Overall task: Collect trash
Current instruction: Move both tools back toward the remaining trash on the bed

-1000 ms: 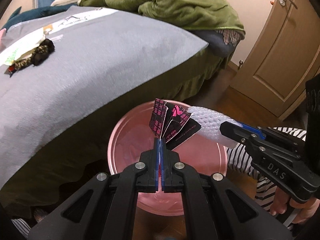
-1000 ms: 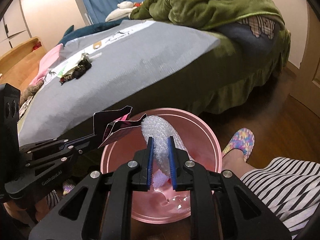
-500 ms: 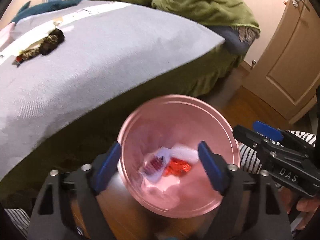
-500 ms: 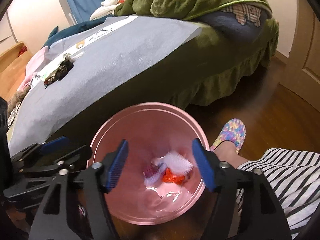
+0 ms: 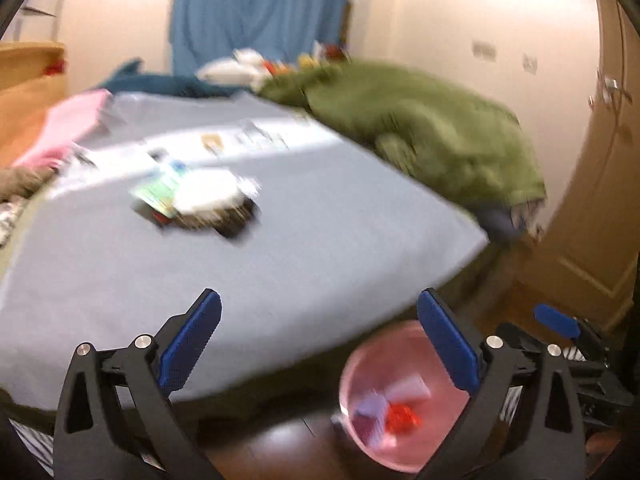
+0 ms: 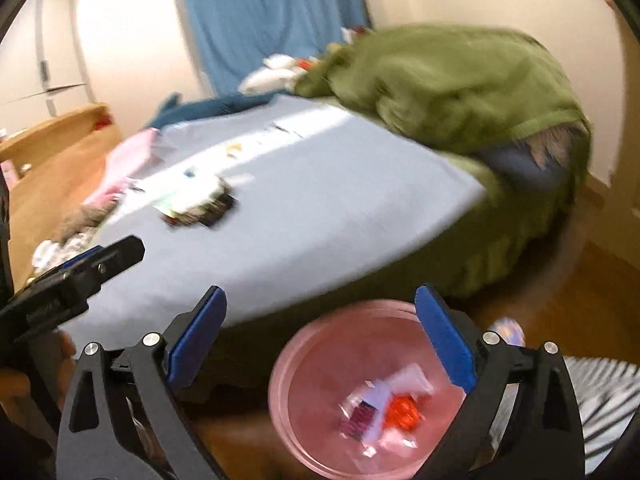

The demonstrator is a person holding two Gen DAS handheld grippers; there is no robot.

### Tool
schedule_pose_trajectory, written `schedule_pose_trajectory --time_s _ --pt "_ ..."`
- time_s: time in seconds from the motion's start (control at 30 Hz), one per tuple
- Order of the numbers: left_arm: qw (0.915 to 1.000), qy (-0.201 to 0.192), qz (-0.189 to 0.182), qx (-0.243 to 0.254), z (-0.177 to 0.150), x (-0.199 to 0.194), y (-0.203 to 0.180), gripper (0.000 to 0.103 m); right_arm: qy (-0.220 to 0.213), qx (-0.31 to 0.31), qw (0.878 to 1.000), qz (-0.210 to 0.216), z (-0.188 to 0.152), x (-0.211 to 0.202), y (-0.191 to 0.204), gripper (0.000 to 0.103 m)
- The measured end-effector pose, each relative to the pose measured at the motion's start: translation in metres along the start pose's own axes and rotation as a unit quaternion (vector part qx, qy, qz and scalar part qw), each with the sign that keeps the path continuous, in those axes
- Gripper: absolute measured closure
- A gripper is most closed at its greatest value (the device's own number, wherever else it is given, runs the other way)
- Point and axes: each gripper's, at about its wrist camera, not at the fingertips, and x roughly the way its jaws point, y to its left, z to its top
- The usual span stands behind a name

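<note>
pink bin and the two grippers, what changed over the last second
Both grippers let go. The left gripper dropped its black-and-pink wrapper and the right gripper its white bubble-wrap piece into the round pink plastic bin; both now lie at its bottom. Jaws are opening with nothing between them, and both views have swung up toward the grey bedsheet. The pile of litter on it is untouched.

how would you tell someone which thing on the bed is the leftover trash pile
Start at the big bed with the grey sheet and the heaped green blanket at its far end. The trash pile lies alone on the open grey area, toward the pink cloth side. It is a small jumble of white, green and black, unlike the soft fabrics around it.
</note>
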Motion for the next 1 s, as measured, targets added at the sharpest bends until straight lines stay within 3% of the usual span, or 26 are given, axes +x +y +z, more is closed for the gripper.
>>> schedule_pose_trajectory --time_s 0.23,0.43,0.67,0.83,1.0 --pt "0.9926 -0.083 0.077 -0.045 0.042 -0.044 0.076 0.008 -0.042 -0.053 0.995 0.069 0.046 0.009 0.08 0.005" --pt "0.9795 -0.125 0.142 -0.069 0.065 -0.055 0.132 0.008 -0.031 -0.063 0.992 0.108 0.076 0.046 0.13 0.005" --pt "0.9655 -0.149 0.192 -0.094 0.086 -0.029 0.189 0.008 -0.045 -0.078 0.991 0.099 0.103 0.105 0.175 0.005" --pt "0.9572 -0.157 0.222 -0.099 0.091 0.001 0.219 0.008 -0.055 -0.106 0.99 0.075 0.117 0.168 0.206 0.005" --pt "0.9527 -0.128 0.245 -0.126 0.081 0.031 0.257 0.008 -0.025 -0.094 0.994 0.051 0.123 0.236 0.224 0.005"
